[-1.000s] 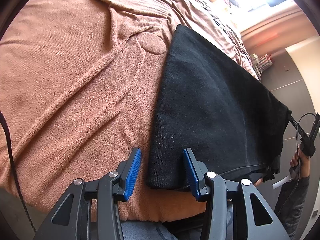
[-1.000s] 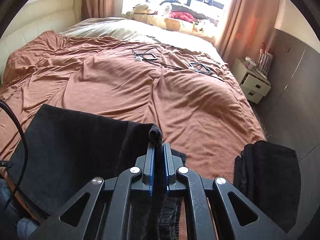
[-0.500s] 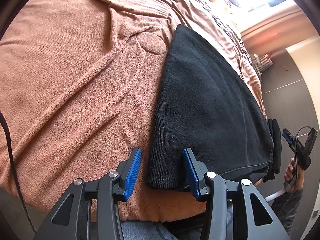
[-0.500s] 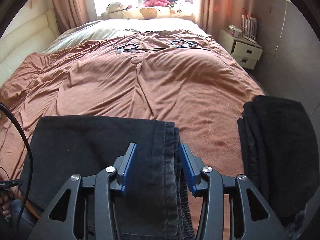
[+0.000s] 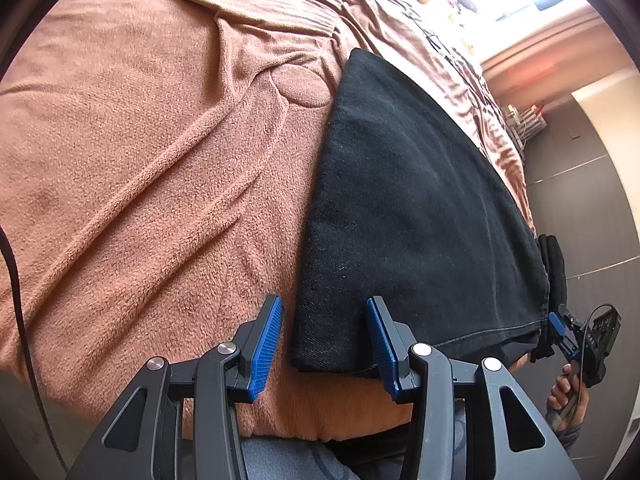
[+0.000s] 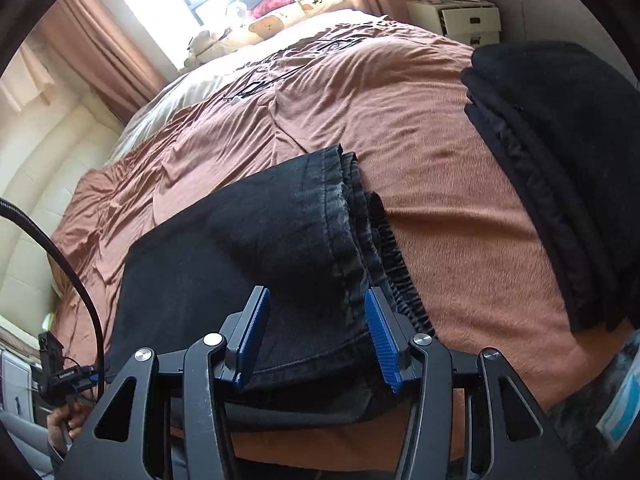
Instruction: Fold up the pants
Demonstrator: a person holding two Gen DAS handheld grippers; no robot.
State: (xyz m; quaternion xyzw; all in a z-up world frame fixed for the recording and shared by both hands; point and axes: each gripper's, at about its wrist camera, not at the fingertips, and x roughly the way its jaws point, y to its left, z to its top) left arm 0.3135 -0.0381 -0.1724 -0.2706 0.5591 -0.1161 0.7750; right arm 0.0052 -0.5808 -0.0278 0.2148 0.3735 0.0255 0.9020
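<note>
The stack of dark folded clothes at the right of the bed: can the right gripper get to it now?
Probably yes. The right gripper is open and holds nothing, and only bare brown blanket lies between the pants and the stack.

We cannot see the near edge of the pants (image 6: 256,248); the right gripper (image 6: 316,336) covers it, and the folded black pile (image 6: 560,168) is cut off at right.

Bed (image 6: 440,184): my work surface, wearing a rumpled brown fleece blanket (image 5: 140,160). Lying on it: the folded black pants (image 6: 248,248) I am working on, near the foot edge; a stack of folded black clothes (image 6: 560,152) sitting apart at one side; thin black cables (image 6: 280,76) trailing farther up; pillows (image 6: 272,24) resting by the window.
</note>
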